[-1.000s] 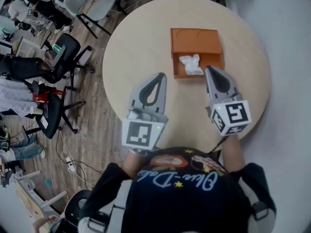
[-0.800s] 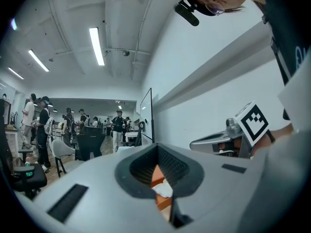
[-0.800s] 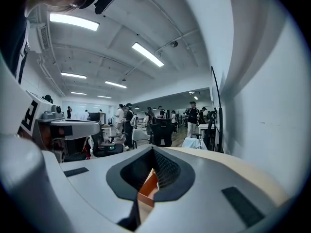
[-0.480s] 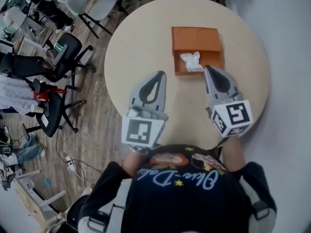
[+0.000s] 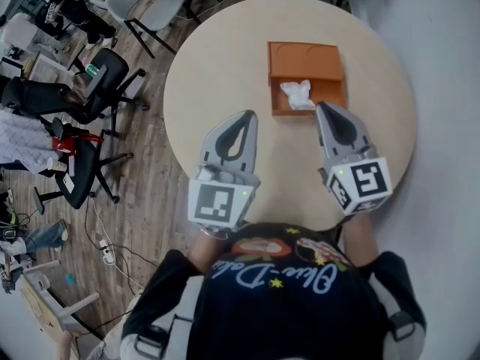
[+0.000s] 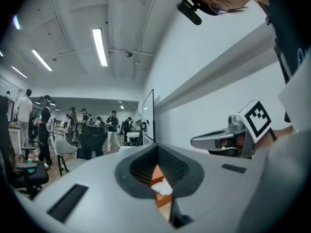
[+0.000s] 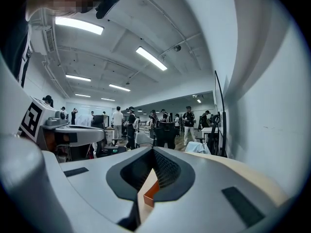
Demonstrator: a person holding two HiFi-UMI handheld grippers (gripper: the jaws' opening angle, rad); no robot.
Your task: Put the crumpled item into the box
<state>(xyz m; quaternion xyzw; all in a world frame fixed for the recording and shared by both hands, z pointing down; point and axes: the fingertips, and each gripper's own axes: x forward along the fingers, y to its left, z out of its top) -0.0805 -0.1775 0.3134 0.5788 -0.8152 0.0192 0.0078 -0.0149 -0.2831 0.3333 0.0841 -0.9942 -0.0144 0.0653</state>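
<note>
An orange box [image 5: 304,60] lies open on the far right part of the round table [image 5: 217,73]. A crumpled white item [image 5: 296,94] rests in its near compartment. My left gripper [image 5: 244,118] hovers over the table's near side, left of the box, jaws shut and empty. My right gripper [image 5: 323,109] is shut and empty too, its tip just short of the box's near right corner. In the left gripper view, the box [image 6: 156,174] and the crumpled item [image 6: 163,188] show through the gap below my closed jaws. The right gripper view shows only a box corner [image 7: 151,192].
Office chairs [image 5: 90,88] stand on the wooden floor left of the table. A white wall [image 5: 442,66] runs along the right. Several people [image 6: 43,125] stand far off in the room. The table edge curves close beside both grippers.
Both grippers stay nearly still and shut. The head view has shifted a little, so the box and table sit slightly further right in the picture.
</note>
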